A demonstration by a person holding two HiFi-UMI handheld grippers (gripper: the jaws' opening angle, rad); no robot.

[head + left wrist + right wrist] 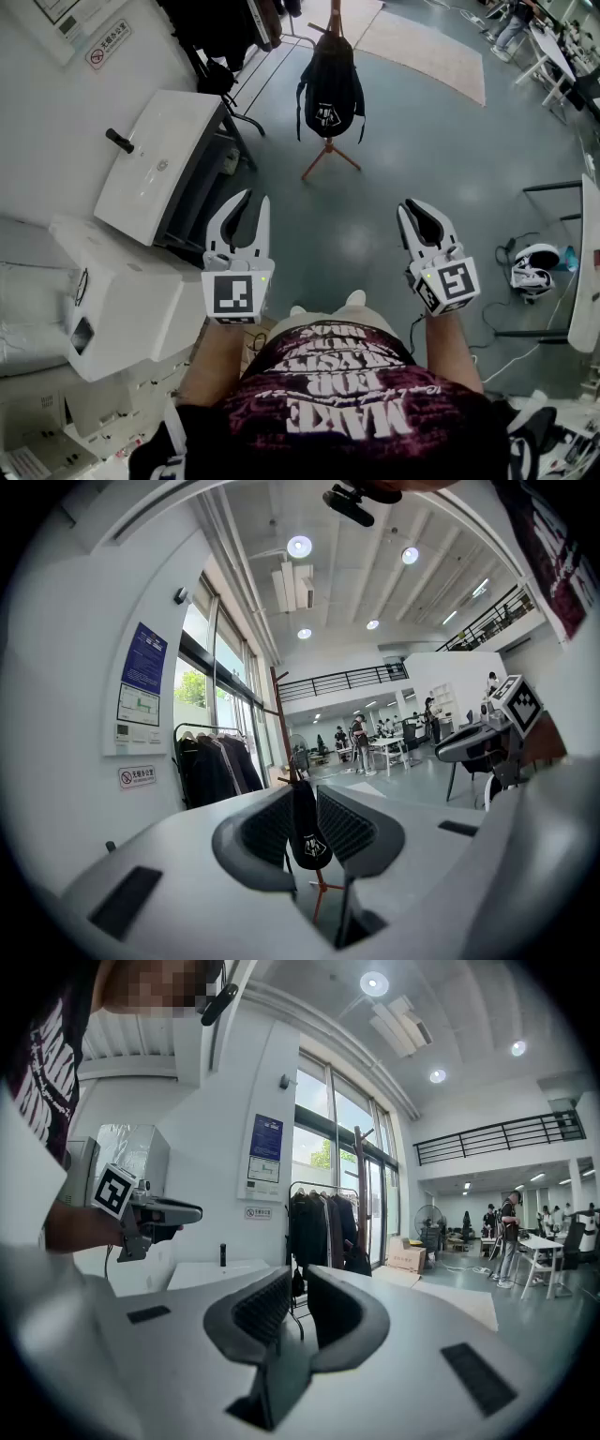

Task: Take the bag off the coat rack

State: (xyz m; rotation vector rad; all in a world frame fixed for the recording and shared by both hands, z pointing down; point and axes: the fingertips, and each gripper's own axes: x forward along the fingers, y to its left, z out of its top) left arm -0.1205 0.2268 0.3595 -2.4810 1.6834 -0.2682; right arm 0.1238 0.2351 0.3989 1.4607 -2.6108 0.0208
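A black bag (330,89) hangs from a wooden coat rack (328,157) on the grey floor, well ahead of both grippers. My left gripper (255,199) is held low at the left with its jaws apart and empty. In the left gripper view the bag (307,836) shows far off through the gap of that gripper (305,803), under the rack's pole (277,705). My right gripper (417,206) is level with it at the right; its jaws stand a narrow gap apart with nothing between them (298,1283). The rack's pole (360,1185) rises beyond them.
White office machines (159,164) line the left wall. A clothes rail with dark garments (220,28) stands behind them, left of the rack. A beige rug (427,47) lies beyond. A headset with cables (534,267) lies on the floor by a desk (589,281).
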